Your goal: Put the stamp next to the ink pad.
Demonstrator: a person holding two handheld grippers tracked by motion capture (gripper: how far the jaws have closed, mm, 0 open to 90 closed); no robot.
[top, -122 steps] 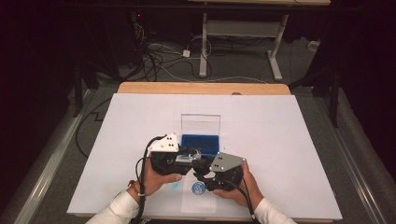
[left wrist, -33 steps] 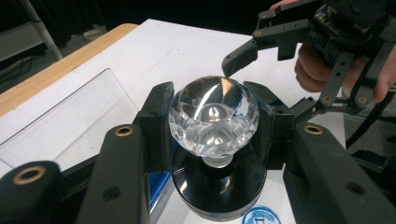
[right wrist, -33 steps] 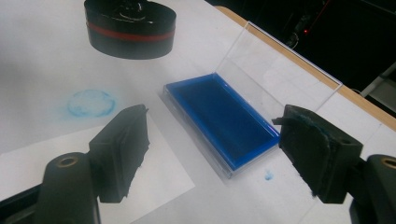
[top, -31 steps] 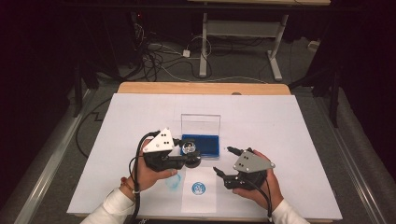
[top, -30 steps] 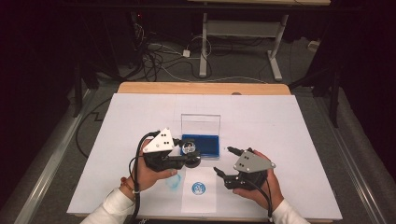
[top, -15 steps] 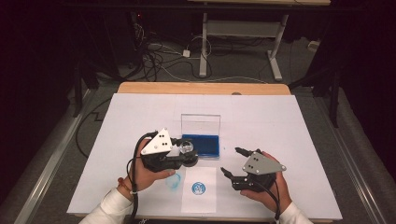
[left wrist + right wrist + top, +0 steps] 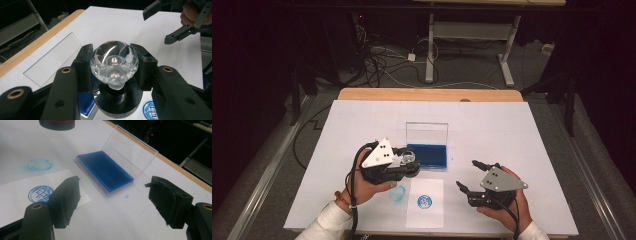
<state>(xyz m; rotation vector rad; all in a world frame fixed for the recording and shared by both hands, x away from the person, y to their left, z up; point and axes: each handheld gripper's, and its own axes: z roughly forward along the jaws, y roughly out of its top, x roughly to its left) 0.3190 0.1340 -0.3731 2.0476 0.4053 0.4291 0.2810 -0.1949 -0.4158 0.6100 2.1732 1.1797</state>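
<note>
Gripping crystal-knobbed stamp [image 7: 113,62], left claw [image 7: 404,162] clamped, level; right claw [image 7: 469,175] apart, empty.

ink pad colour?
Deep blue ink pad in a clear case with its lid up; the right gripper view shows it best.

Left gripper [image 7: 404,161] — black body, grey three-cornered plate on top with small dark screw holes, black cable looping back from it along the forearm. Its jaws: matte black blocks on arms with brass-ringed holes.

Right gripper [image 7: 465,176] — same build, grey plate, black cable; its pads [image 7: 65,198] look frayed and worn at the edges.

Person: white sleeves [image 7: 324,222] at both wrists; a reddish band on the left wrist.
</note>
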